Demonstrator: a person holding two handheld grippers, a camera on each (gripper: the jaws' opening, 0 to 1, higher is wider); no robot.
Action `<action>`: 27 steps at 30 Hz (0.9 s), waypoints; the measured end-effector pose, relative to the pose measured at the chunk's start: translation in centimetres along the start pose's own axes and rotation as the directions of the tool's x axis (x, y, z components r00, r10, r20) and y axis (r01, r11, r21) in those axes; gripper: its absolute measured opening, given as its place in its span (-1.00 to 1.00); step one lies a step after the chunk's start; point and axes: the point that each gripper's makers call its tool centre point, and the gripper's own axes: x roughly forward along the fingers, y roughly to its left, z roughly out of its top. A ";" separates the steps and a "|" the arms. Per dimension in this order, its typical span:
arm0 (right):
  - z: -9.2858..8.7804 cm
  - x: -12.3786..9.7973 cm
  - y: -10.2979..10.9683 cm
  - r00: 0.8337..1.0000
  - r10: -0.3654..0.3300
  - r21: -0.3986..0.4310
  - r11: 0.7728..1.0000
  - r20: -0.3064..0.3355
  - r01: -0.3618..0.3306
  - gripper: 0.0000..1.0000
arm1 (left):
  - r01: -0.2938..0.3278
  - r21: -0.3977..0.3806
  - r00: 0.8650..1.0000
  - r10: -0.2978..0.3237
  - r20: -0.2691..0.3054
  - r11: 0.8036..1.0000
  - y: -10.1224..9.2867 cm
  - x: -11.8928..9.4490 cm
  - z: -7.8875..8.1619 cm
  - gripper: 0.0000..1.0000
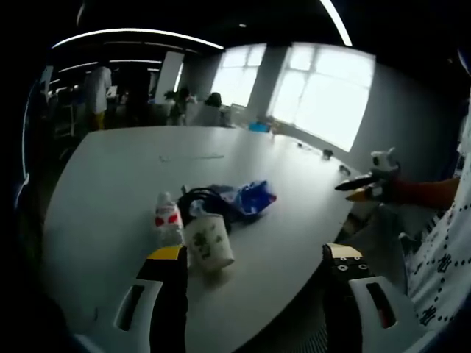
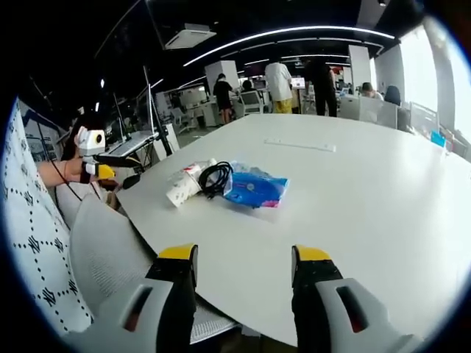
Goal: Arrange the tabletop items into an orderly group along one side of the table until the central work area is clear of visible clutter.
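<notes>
Both pairs of jaws stood wide apart and held nothing. From the left gripper view, the left gripper (image 1: 254, 268) hovered over the near edge of the white table (image 1: 110, 191), just short of a small cluster: a tipped paper cup (image 1: 208, 241) with a green print, a small bottle (image 1: 168, 219) with a red label beside it, a coiled black cable (image 1: 204, 200), and a blue packet (image 1: 254, 197) touching the cable. The right gripper (image 2: 244, 268) hung over the table's edge, well apart from the same cluster. A long flat strip (image 2: 299, 145), perhaps a ruler, lay farther across the tabletop.
</notes>
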 end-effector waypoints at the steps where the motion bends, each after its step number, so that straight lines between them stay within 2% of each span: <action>1: 0.1 0.0 0.0 1.000 0.001 0.003 1.000 0.004 -0.001 -0.01 | 0.001 0.000 1.000 -0.001 0.001 1.000 0.0 0.1 0.1 0.44; 17: 2.4 1.3 -1.1 1.000 -0.004 -0.012 1.000 0.027 0.004 -0.04 | 0.019 0.022 1.000 -0.020 0.005 1.000 0.5 2.2 1.9 0.42; 27: 3.1 2.2 -2.2 0.999 -0.003 -0.024 1.000 0.032 0.004 -0.05 | 0.029 0.040 1.000 -0.030 0.010 0.999 0.8 4.0 3.3 0.40</action>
